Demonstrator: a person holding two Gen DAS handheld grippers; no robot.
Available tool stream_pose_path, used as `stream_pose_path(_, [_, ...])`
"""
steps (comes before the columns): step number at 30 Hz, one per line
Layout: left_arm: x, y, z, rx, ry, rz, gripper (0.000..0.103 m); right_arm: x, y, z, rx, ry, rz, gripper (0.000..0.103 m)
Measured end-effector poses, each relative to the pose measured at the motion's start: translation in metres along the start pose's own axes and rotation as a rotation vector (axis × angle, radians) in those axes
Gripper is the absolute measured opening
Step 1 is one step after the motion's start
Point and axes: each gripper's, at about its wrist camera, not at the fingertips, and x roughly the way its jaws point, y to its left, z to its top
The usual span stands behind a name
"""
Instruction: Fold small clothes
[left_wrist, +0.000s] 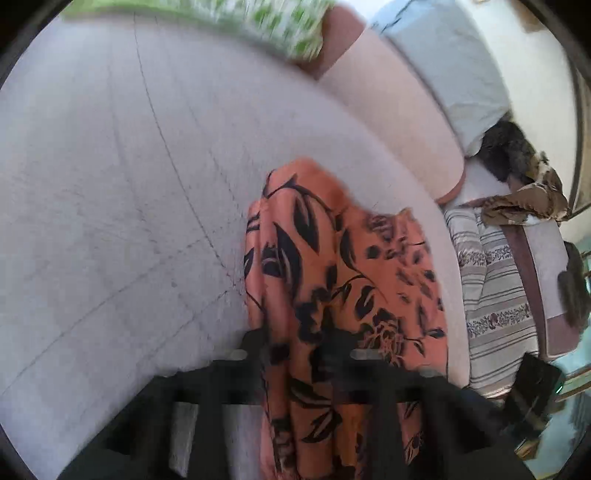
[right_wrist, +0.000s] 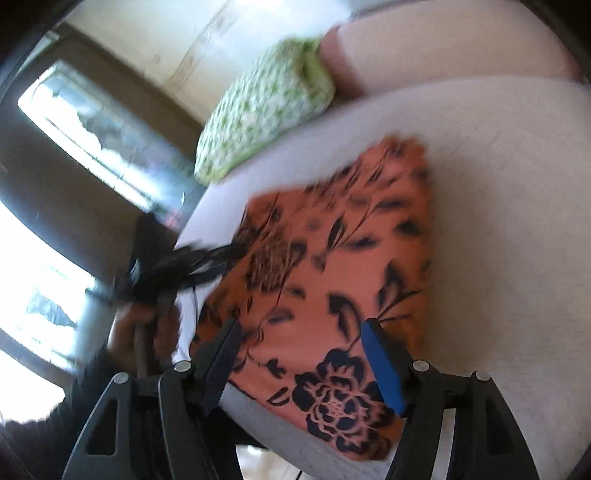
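Observation:
An orange garment with a black flower print (right_wrist: 332, 266) lies on a pale grey bed (right_wrist: 498, 258). In the left wrist view the garment (left_wrist: 332, 277) hangs bunched between my left gripper's (left_wrist: 295, 343) black fingers, which are shut on it; the picture is blurred. My right gripper (right_wrist: 301, 328) is open just above the garment's near edge, with a dark finger (right_wrist: 221, 354) on the left and a blue pad (right_wrist: 384, 365) on the right. The left gripper (right_wrist: 207, 258) shows blurred at the garment's left edge in the right wrist view, held by a hand.
A green and white patterned pillow (right_wrist: 262, 107) and a pink bolster (right_wrist: 424, 48) lie at the head of the bed. In the left wrist view a striped blanket (left_wrist: 491, 295) and brown clothes (left_wrist: 524, 199) lie to the right. A window (right_wrist: 92, 125) is on the left.

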Motion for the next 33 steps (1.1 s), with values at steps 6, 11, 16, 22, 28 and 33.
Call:
stream_pose_path(6, [0.004,0.012,0.003,-0.004,-0.007,-0.057,0.023,0.010,-0.022,-0.013,0.036,0.035,0.027,0.071])
stream_pose_path(11, [-0.025,-0.027,0.022,0.170,-0.106,0.007,0.066,0.014,-0.019,-0.008,0.029,0.053,0.038,0.071])
stream_pose_path(16, [0.022,-0.006,0.066,0.083,-0.011,0.035,0.021,0.019,-0.020,-0.010,0.044,0.046,0.046,0.071])
stream_pose_path(22, [0.025,0.003,0.072,0.152,0.027,0.042,0.024,0.022,-0.018,-0.015,0.022,0.072,0.049,0.071])
stream_pose_path(28, [-0.002,0.005,0.068,0.116,-0.030,0.061,0.039,0.020,-0.013,-0.019,0.019,0.075,0.041,0.072])
stream_pose_path(33, [-0.058,-0.021,0.027,0.146,-0.198,0.099,0.076,-0.009,-0.009,-0.016,0.039,0.017,0.064,0.075])
